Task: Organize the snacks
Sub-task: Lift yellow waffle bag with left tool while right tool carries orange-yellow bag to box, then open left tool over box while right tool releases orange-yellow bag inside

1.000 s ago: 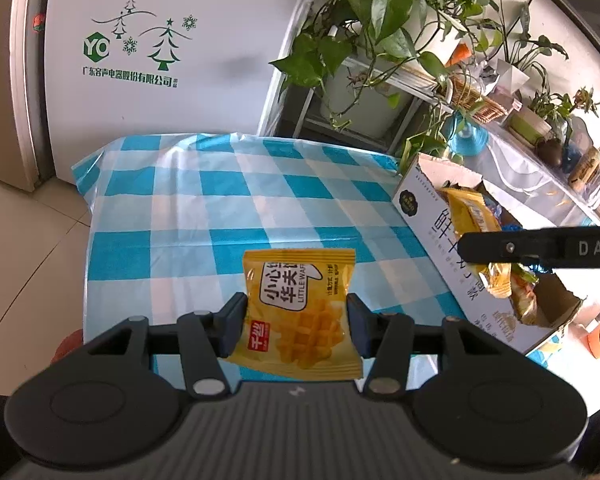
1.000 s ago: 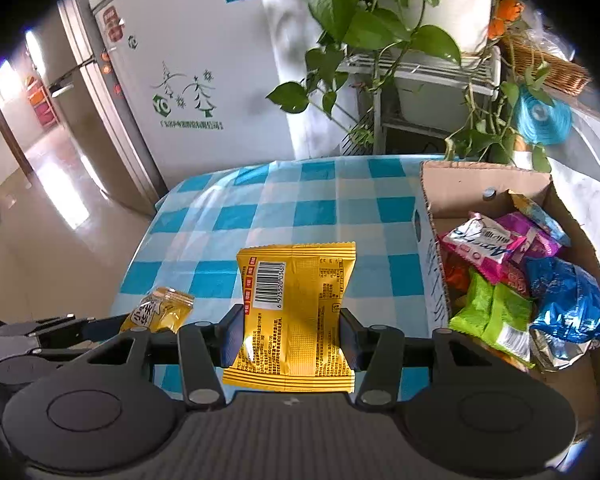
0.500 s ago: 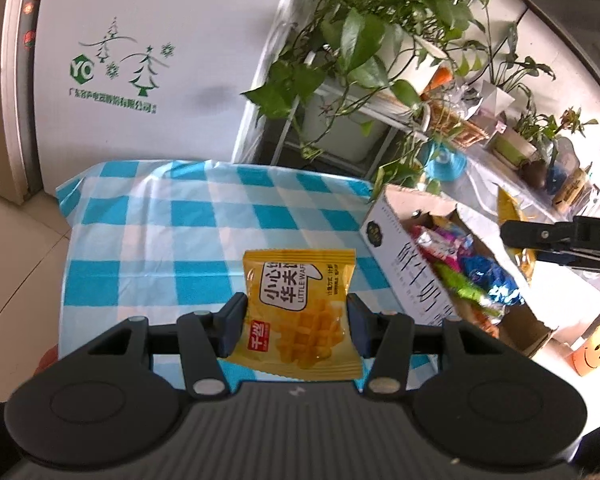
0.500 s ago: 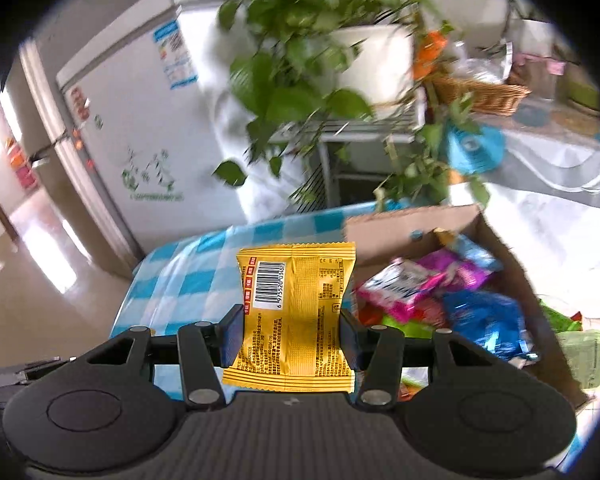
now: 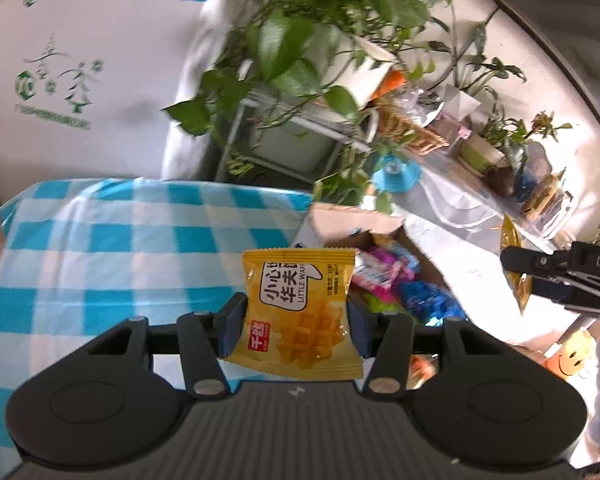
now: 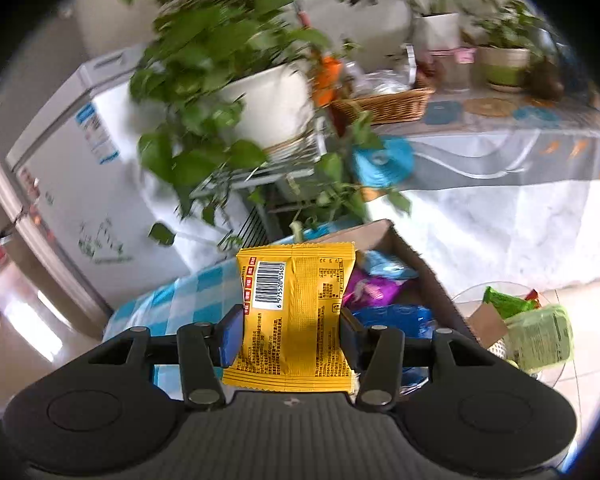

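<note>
My left gripper [image 5: 296, 318] is shut on a yellow waffle packet [image 5: 300, 312], printed face towards me, above the near edge of the blue checked table [image 5: 112, 256]. My right gripper [image 6: 292, 330] is shut on a second yellow waffle packet [image 6: 296, 316], barcode side up. Beyond both stands the open cardboard box [image 5: 352, 220] [image 6: 384, 232] holding several bright snack bags [image 5: 384, 272] [image 6: 380, 292]. In the left wrist view the right gripper [image 5: 520, 268] shows at the far right, past the box, with its yellow packet [image 5: 512, 236] edge-on.
Potted plants on a metal rack [image 5: 300, 64] [image 6: 228, 80] and a white fridge [image 5: 80, 60] stand behind the table. A side table [image 6: 500, 184] with pots and a wicker basket lies to the right. Green snack bags in a glass bowl [image 6: 536, 328] sit low at the right.
Both grippers rose and swung right, each still holding its packet. The box moved from the right side towards the middle of both views, and the right wrist view rolled.
</note>
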The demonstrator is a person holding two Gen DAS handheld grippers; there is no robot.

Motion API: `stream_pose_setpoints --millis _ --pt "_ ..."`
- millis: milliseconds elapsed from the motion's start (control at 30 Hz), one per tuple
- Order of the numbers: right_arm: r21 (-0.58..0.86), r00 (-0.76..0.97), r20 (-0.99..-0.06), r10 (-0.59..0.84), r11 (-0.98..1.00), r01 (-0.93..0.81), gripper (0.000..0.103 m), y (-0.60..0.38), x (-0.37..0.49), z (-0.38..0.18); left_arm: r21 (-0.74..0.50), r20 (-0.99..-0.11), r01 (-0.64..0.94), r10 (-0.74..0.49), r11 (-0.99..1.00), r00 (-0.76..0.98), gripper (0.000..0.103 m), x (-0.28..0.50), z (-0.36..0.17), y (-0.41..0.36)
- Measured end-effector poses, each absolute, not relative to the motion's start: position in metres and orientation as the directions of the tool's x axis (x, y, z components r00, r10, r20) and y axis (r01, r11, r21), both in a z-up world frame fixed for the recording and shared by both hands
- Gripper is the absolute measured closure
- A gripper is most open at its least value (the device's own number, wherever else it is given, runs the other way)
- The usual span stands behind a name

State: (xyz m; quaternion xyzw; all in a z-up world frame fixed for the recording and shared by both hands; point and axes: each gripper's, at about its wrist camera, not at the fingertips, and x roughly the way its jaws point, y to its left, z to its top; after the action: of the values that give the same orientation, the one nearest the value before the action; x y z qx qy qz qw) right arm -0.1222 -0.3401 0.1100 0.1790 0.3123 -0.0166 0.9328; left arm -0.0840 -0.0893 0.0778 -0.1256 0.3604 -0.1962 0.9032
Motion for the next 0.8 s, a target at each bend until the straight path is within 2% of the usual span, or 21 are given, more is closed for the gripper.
stream_pose_setpoints --millis 300,800 --pt "0.426 0.827 -0.561 0.047 0.872 0.24 0.047 -0.379 -0.134 0.11 -0.393 -0.574 0.335 -0.513 0.856 0.638 0.051 -0.071 0.092 -0.145" --pt "0.507 0.782 -0.621 0.05 0.787 0.352 0.047 -0.394 -0.123 0.09 -0.393 -0.611 0.329 -0.512 0.858 0.604 0.051 -0.037 0.081 -0.22"
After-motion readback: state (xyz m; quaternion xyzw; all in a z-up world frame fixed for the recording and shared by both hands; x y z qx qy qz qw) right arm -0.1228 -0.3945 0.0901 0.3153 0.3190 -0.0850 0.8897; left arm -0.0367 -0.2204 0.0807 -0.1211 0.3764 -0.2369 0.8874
